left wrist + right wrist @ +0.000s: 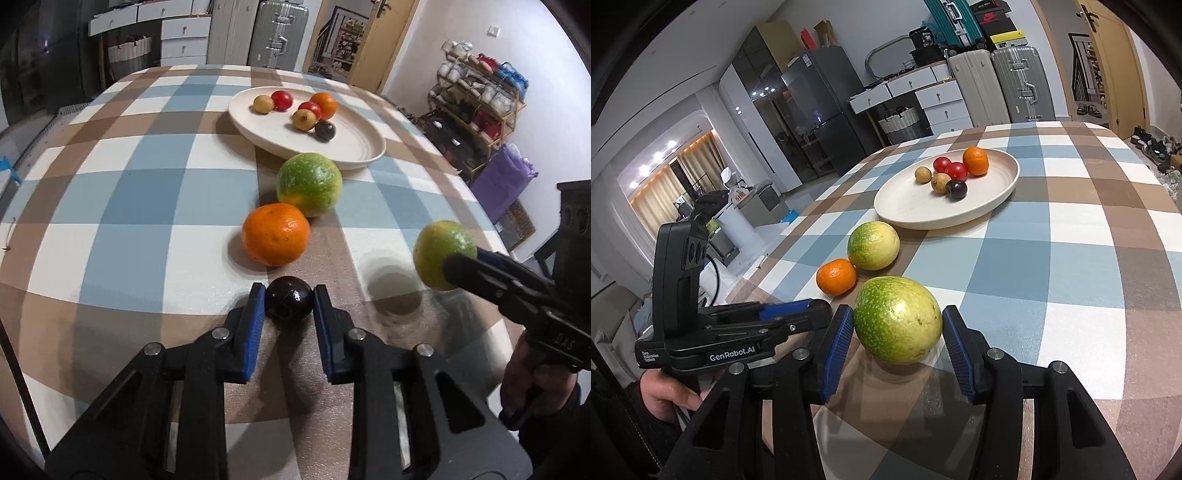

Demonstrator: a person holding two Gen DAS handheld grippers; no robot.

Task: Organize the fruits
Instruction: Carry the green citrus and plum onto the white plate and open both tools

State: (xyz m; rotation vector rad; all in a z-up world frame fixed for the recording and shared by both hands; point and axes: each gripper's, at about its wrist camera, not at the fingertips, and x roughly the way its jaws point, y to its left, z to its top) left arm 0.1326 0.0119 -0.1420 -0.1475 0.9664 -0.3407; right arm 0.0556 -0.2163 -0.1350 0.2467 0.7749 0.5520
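My left gripper is shut on a small dark plum that rests on the checked tablecloth. My right gripper is shut on a green-yellow fruit, which hangs above the cloth over its own shadow. A mandarin and a second green fruit lie just beyond the plum. Further back stands a cream plate with a mandarin, two red fruits, two tan ones and a dark plum. In the right wrist view the left gripper hides its plum.
The checked table drops off at its right edge toward a shelf of jars and a purple bag. Suitcases, white drawers and a basket stand behind the far edge. A hand grips the left tool's handle.
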